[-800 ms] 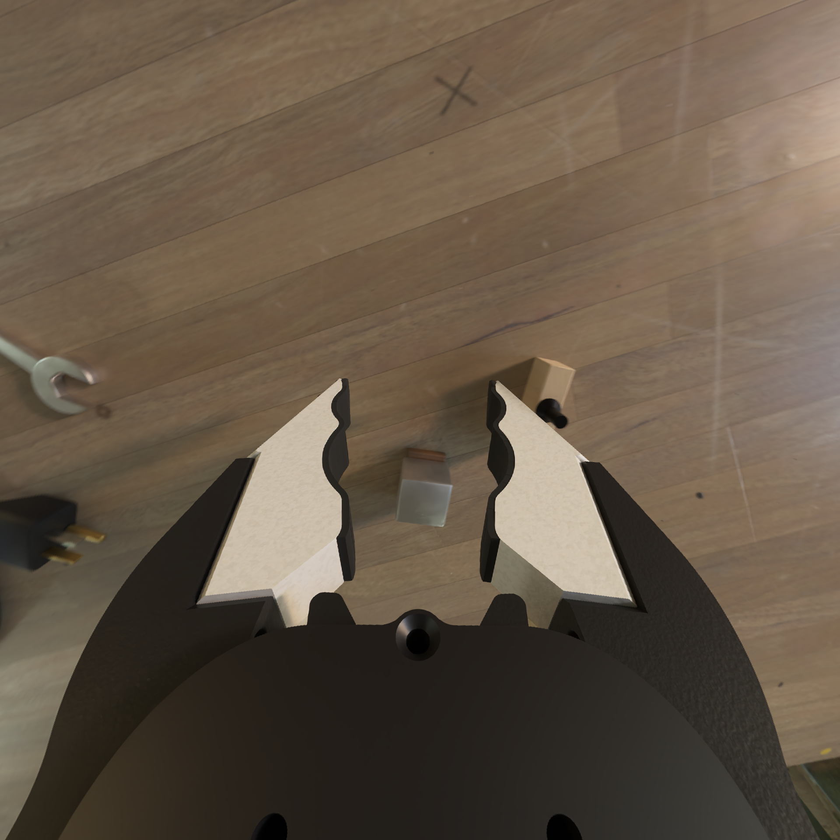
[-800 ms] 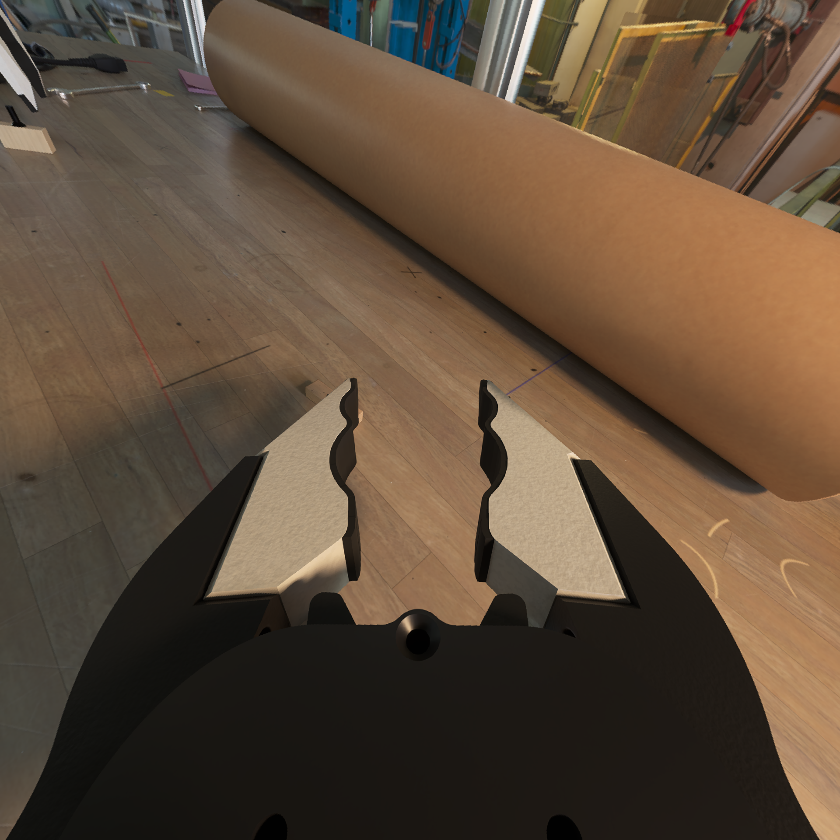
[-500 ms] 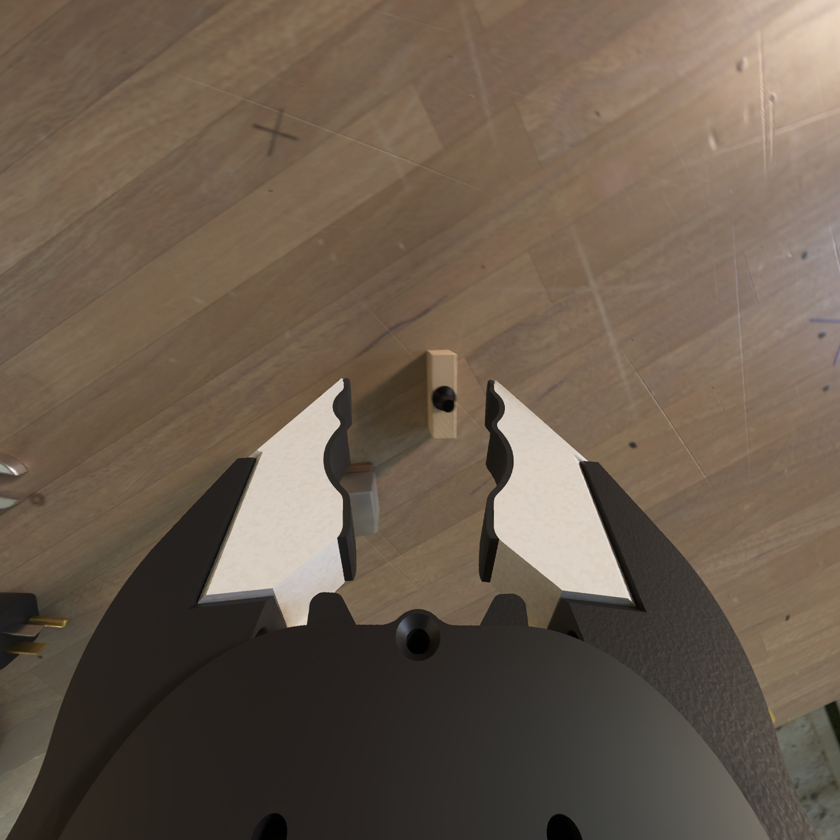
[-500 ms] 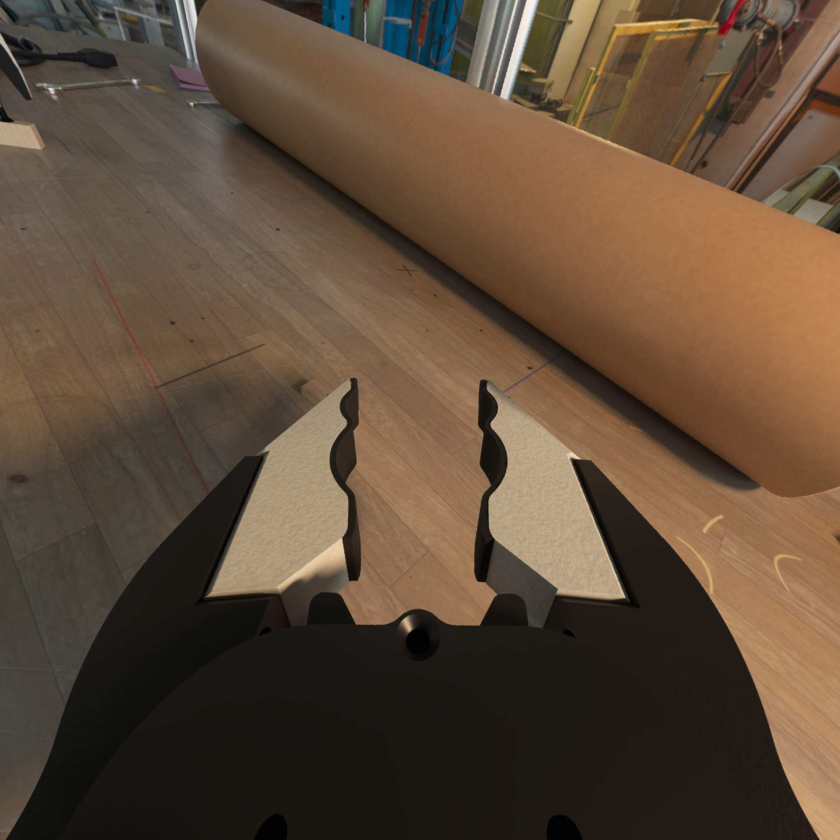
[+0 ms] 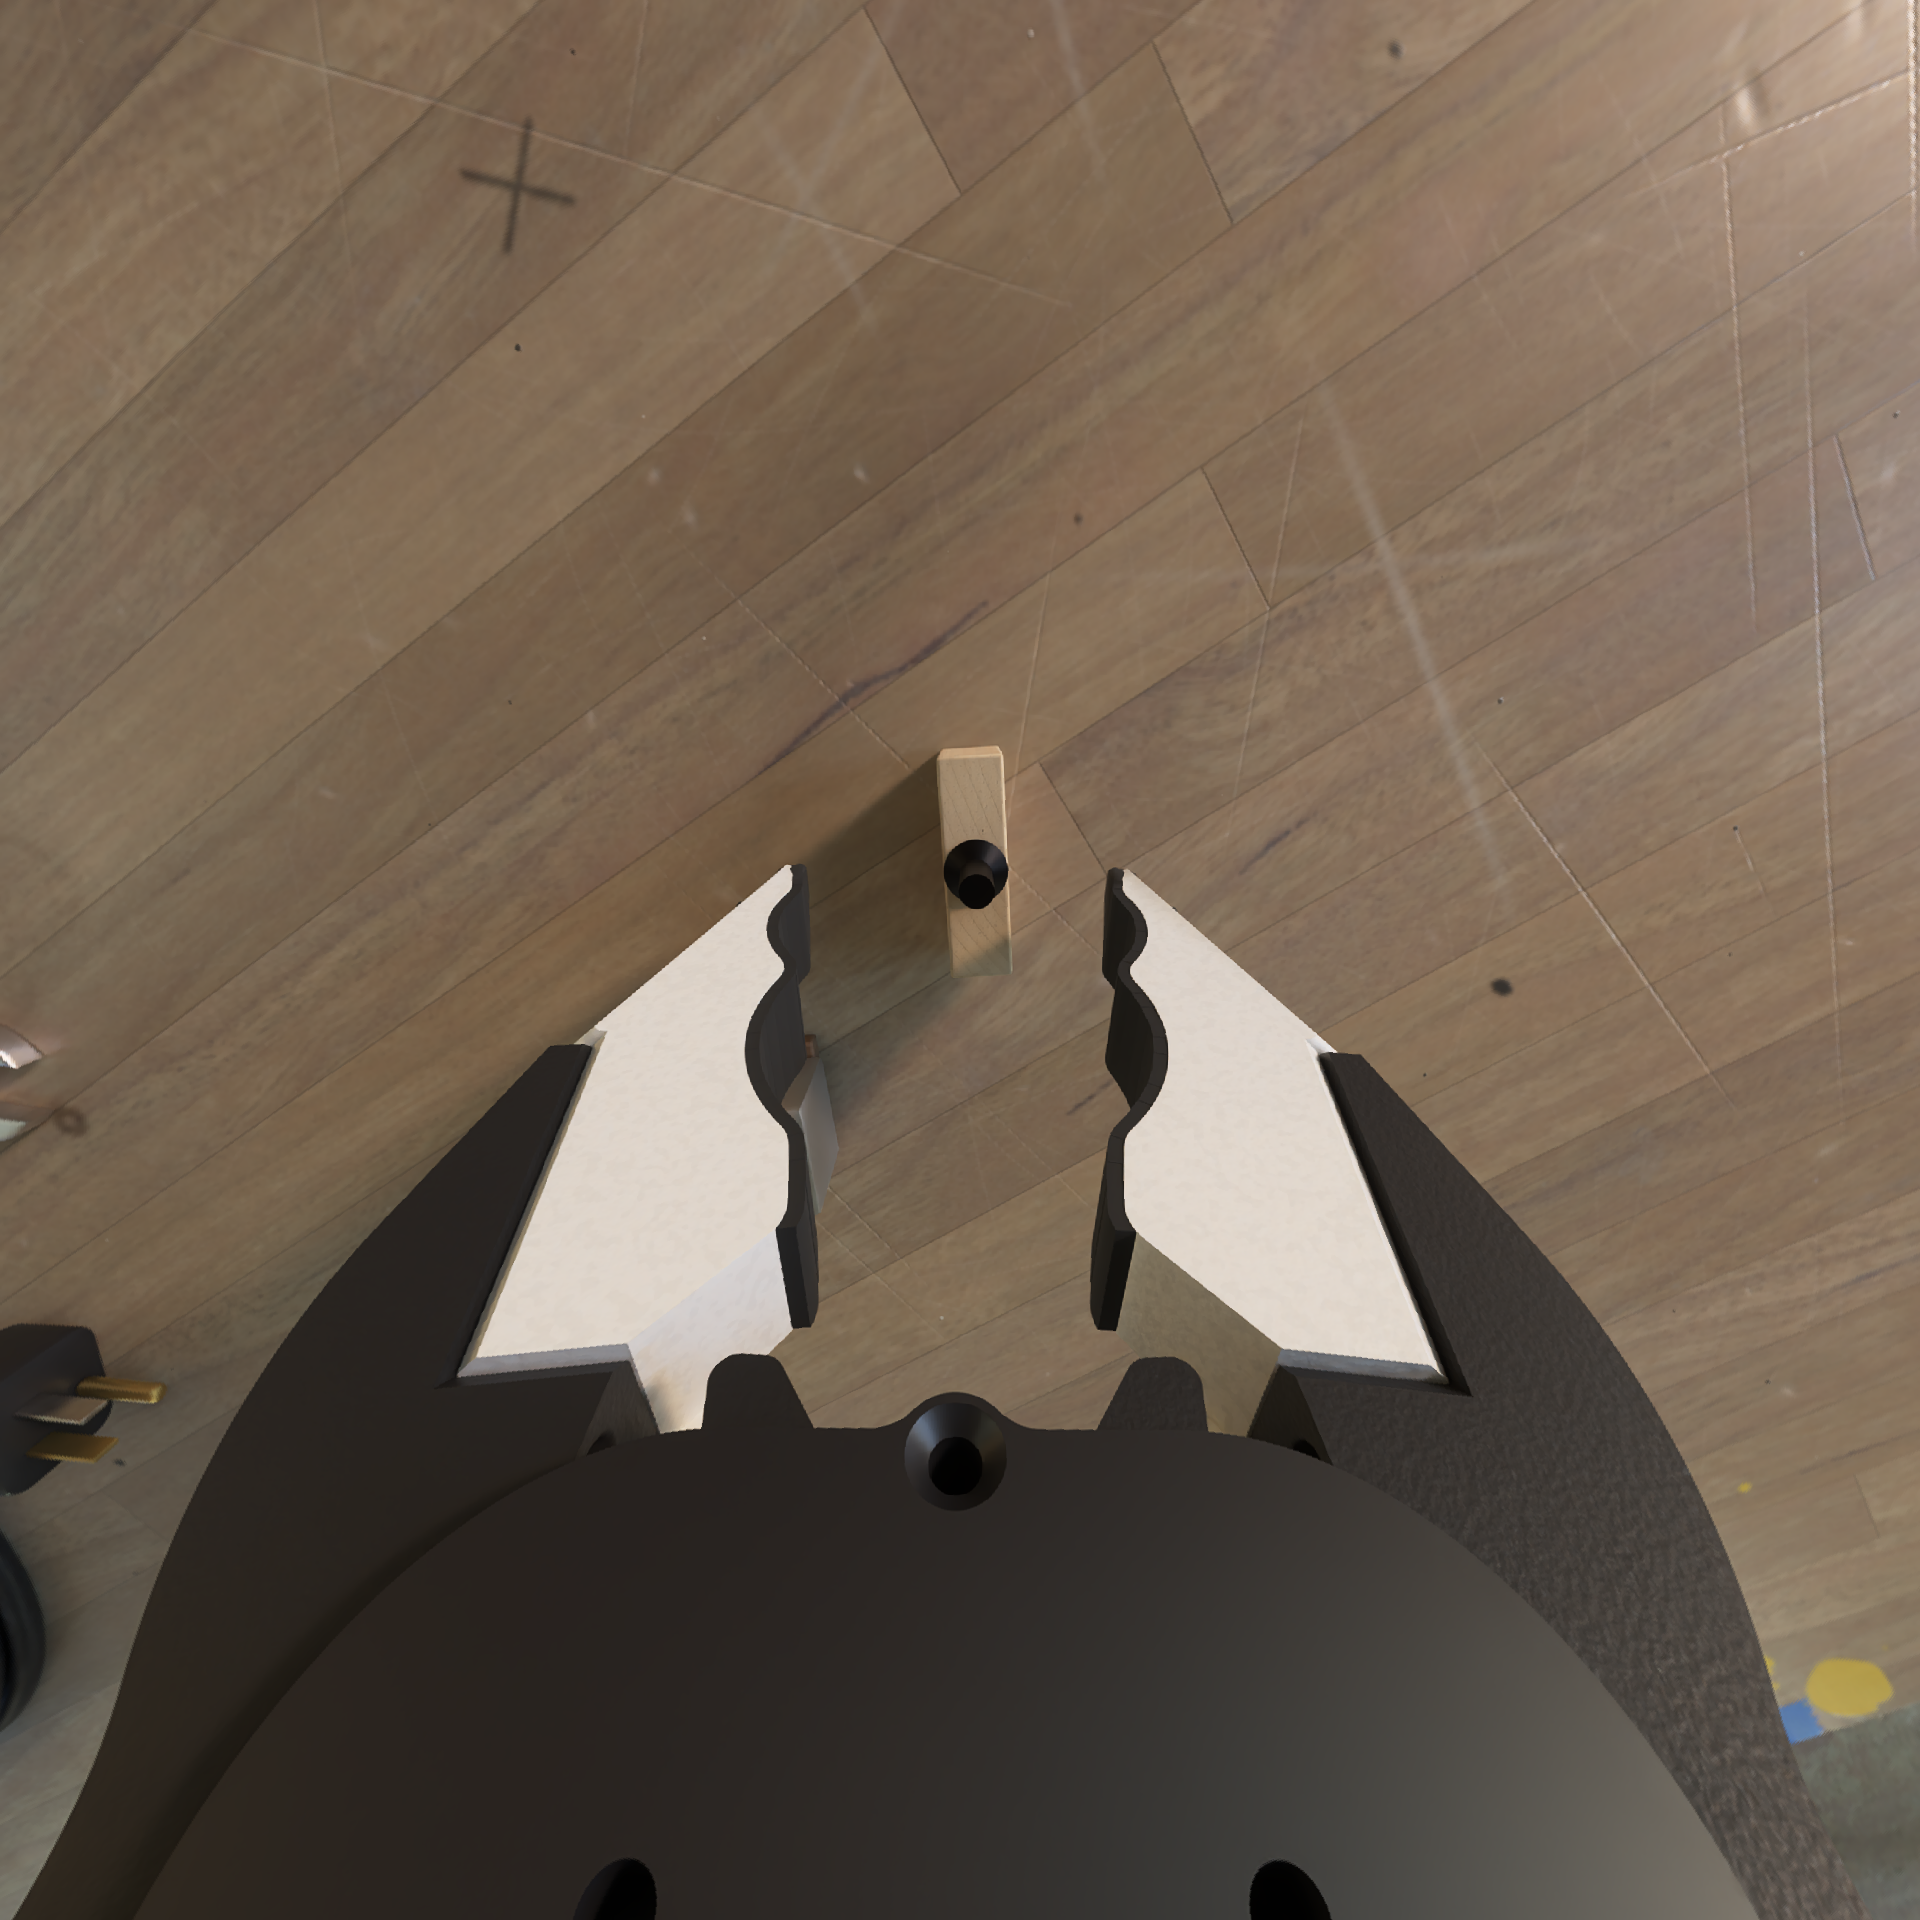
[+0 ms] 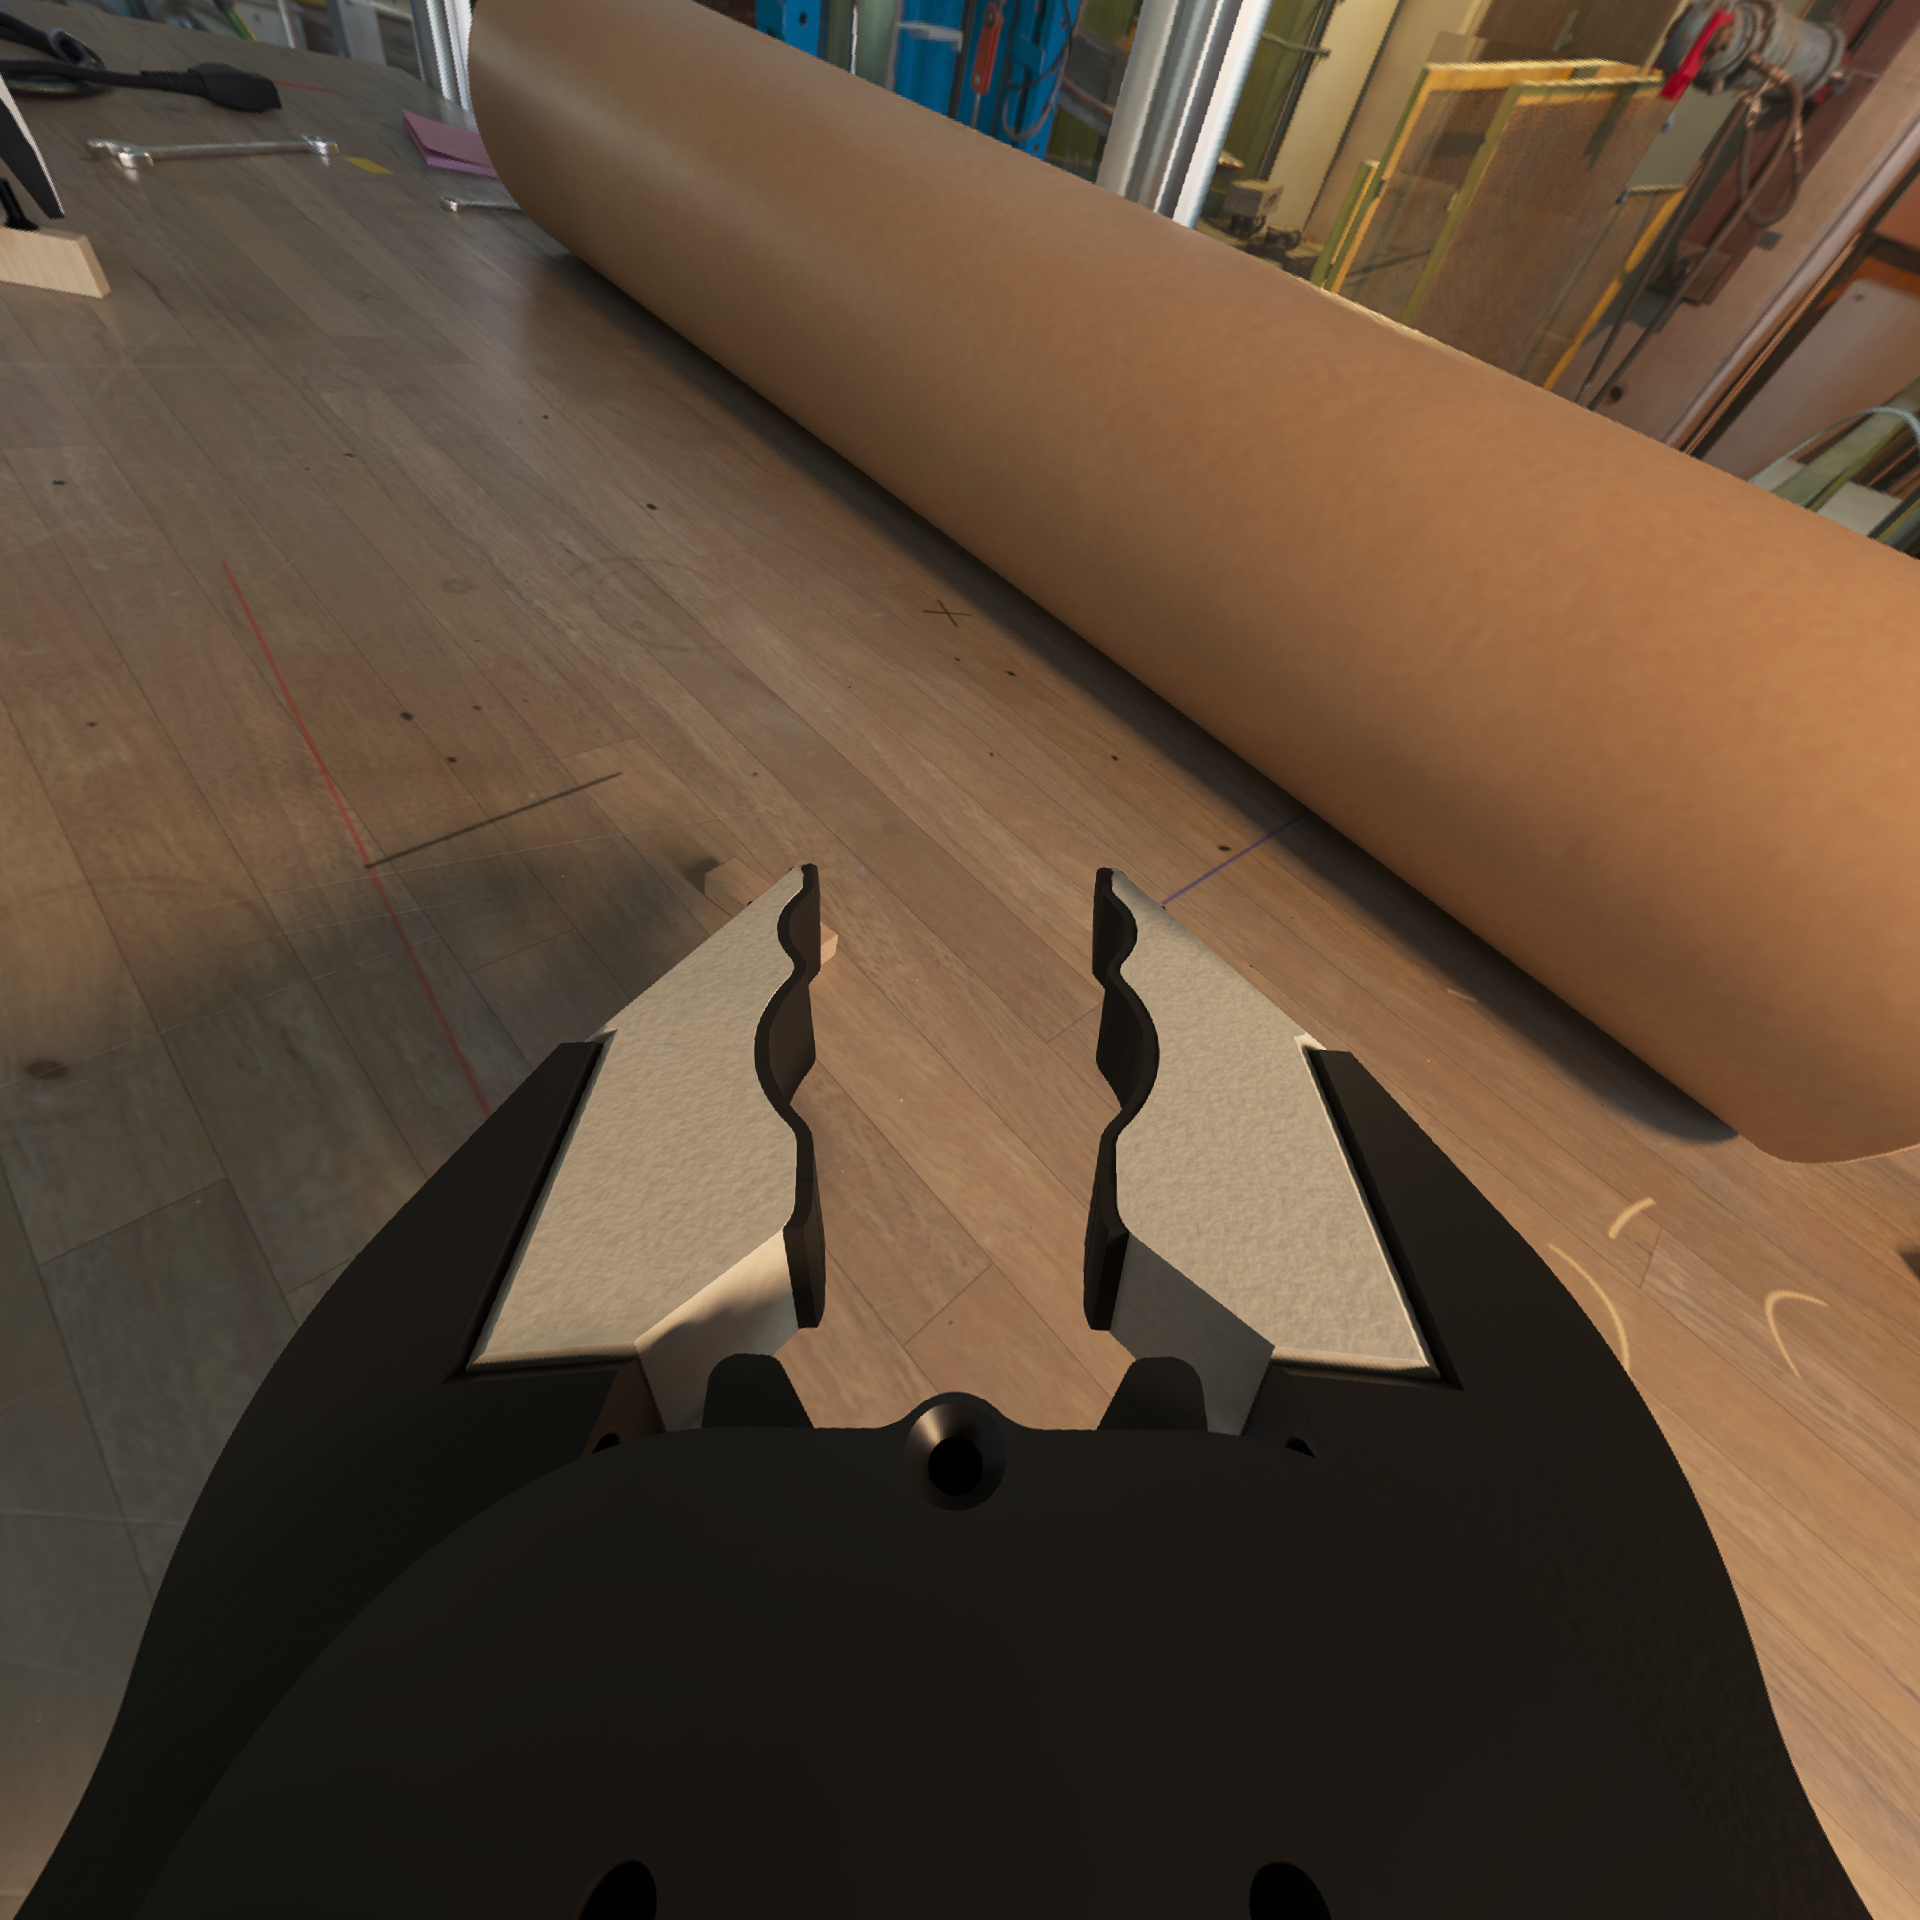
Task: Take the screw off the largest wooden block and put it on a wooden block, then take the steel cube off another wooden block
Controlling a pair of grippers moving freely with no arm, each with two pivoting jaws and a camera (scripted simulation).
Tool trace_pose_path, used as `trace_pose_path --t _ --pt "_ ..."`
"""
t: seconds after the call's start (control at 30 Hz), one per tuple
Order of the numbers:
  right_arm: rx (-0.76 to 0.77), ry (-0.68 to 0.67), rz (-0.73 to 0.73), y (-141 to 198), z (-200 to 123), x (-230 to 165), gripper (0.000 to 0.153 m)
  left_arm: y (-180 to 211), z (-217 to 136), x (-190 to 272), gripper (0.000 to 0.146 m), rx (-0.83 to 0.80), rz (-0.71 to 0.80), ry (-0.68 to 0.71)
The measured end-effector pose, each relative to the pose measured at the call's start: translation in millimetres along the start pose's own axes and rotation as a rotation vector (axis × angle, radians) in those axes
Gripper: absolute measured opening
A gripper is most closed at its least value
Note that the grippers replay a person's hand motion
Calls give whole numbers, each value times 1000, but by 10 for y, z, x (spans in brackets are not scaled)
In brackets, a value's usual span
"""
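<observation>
Workshop floor of scratched wood planks [image 5: 1351, 416], seen from above. Landmark: pale wooden block [image 5: 974, 821], lying flat. Black screw [image 5: 974, 878] stands on block, head up, likely first pick. Left gripper [image 5: 954, 883] above block, jaws apart, empty, straddling screw, probably aligned for descent. Steel cube [image 5: 821, 1127] near block, mostly hidden behind left finger; its own block barely visible. Black plug [image 5: 62, 1408] and wrench tip far from block, no obstruction. Right gripper [image 6: 954, 883] well away, jaws apart, empty, beside long brown paper roll [image 6: 1143, 468]; small wooden block [image 6: 740, 881] at its fingertip.
</observation>
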State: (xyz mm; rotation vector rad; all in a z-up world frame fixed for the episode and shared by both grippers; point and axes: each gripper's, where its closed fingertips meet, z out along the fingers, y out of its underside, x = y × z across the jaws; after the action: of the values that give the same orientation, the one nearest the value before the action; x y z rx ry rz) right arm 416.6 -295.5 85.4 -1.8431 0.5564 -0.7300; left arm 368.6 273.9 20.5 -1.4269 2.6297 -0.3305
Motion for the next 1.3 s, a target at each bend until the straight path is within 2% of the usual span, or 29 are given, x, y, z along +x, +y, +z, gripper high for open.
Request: trace_pose_path --t 0.13,0.27,0.37,0.4,0.43,0.5,0.8,0.87,0.93,1.0,1.1,1.2,1.3 --pt "1 -4 -8 -5 -7 -20 53 -16 0 24 66 32 -27 -7" --pt "0 -7 -12 -6 -11 -30 52 -36 14 15 61 68 -54 -15" --pt "0 -9 -17 -11 -16 -39 52 -42 7 17 44 82 -58 -25" --pt "2 -9 -20 -16 -20 -41 52 -43 -2 7 28 89 -52 -43" --pt "3 -7 -23 -21 -25 -42 52 -41 -15 -1 18 97 -45 -66" --pt "6 -4 -27 -32 -34 -41 52 -33 -50 16 11 118 -48 -75" --pt "7 -12 -41 -42 -32 -82 52 -130 -366 -2 11 197 -31 -160" --pt "11 -4 -44 -54 -41 -68 52 -253 -592 -43 11 262 -25 -234" --pt "14 1 -37 -56 -42 -54 52 -492 -962 -7 11 397 -14 -325" --pt "11 -3 -28 -44 -26 -52 52 -811 -1351 223 11 538 46 -396" --pt "9 -10 -29 -40 -3 -59 52 -1344 -1605 1003 11 665 215 -332" --pt "4 -11 -42 -41 -15 -58 54 -1781 -1365 1984 11 677 408 -150" --pt "-9 -7 -43 -20 -37 -20 58 -2100 -860 2808 11 641 536 42"
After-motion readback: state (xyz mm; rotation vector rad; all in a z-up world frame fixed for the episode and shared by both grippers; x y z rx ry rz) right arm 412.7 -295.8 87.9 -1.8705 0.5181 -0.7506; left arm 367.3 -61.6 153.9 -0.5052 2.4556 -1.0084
